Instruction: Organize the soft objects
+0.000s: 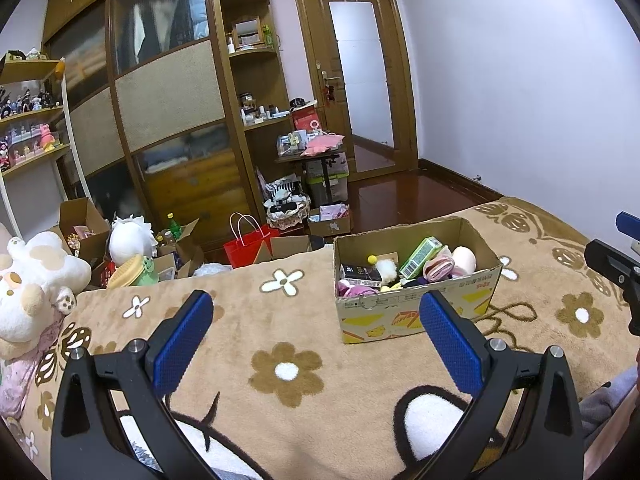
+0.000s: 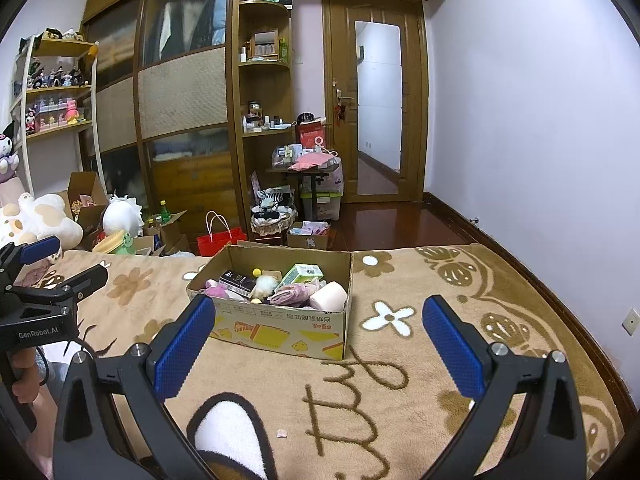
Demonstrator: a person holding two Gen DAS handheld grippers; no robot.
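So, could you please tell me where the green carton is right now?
The green carton lies inside the cardboard box on the blanket, at its far side, above the pink roll.

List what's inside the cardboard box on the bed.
The cardboard box holds a green carton, black packet, yellow ball, white fluffy toy and pink soft items. Anything underneath is covered.

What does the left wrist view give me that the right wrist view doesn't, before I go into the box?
Only the left wrist view shows the right gripper entering at its right edge.

Only the right wrist view shows the purple plush doll by the shelves, the wall socket, a small scrap on the blanket, and the left gripper from the side.

Both show the open cardboard box of mixed items on the flower-patterned blanket, the white plush cat, the red bag, and each view's own gripper open.
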